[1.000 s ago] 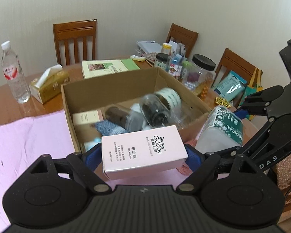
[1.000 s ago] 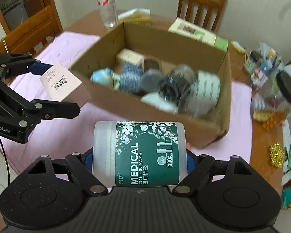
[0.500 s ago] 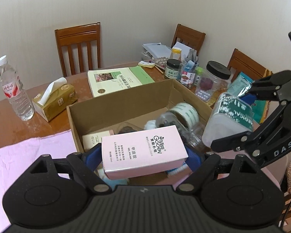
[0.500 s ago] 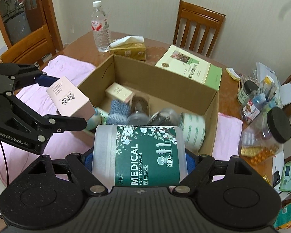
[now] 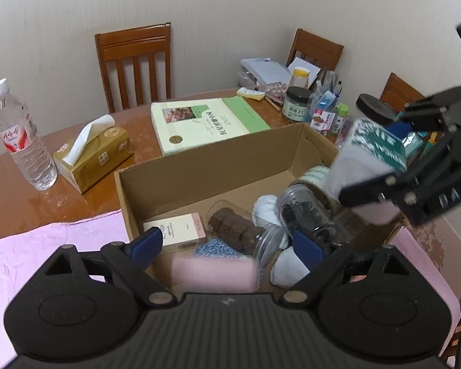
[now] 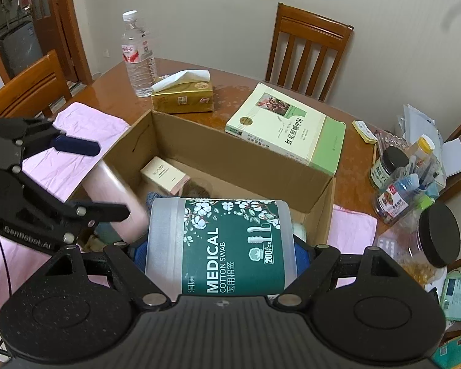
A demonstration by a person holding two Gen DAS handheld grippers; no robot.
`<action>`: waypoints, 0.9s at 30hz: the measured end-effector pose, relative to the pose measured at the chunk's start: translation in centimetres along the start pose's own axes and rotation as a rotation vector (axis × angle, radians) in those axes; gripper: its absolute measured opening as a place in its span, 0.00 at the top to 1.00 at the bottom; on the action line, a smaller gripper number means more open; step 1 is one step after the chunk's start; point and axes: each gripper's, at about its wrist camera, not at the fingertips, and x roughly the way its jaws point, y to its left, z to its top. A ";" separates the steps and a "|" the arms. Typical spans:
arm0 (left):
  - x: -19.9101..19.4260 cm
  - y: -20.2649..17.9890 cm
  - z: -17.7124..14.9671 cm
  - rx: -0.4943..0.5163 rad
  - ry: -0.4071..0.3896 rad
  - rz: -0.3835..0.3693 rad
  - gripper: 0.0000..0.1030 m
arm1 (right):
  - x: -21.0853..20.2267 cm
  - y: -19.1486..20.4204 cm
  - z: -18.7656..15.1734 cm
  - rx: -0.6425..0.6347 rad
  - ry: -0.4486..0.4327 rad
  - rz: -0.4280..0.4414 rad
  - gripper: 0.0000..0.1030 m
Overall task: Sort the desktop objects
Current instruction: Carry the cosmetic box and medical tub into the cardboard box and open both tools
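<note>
While your left gripper (image 5: pixel 227 247) opens, the blurred pink box (image 5: pixel 215 272) lies crosswise, unclamped, low in the carton (image 5: pixel 199 175); your right gripper (image 6: pixel 219 253) clamps the swab tub (image 6: pixel 219 243) crosswise, lower centre.

One cardboard box (image 6: pixel 218 150), one water bottle (image 6: pixel 136 55), one tissue box (image 6: pixel 184 95), one book (image 6: pixel 285 129), perhaps four chairs (some cropped).

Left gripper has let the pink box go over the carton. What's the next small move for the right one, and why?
Probably lower the right gripper a little into the cardboard carton and release. It is shut on the cotton swab tub, which hangs over the carton's near side. The left gripper is opening and the blurred pink box is dropping clear of its pads.
</note>
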 end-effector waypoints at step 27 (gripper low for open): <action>-1.4 0.4 -1.2 -0.063 0.042 0.022 0.10 | 2.9 -1.9 2.4 0.101 -0.024 0.082 0.02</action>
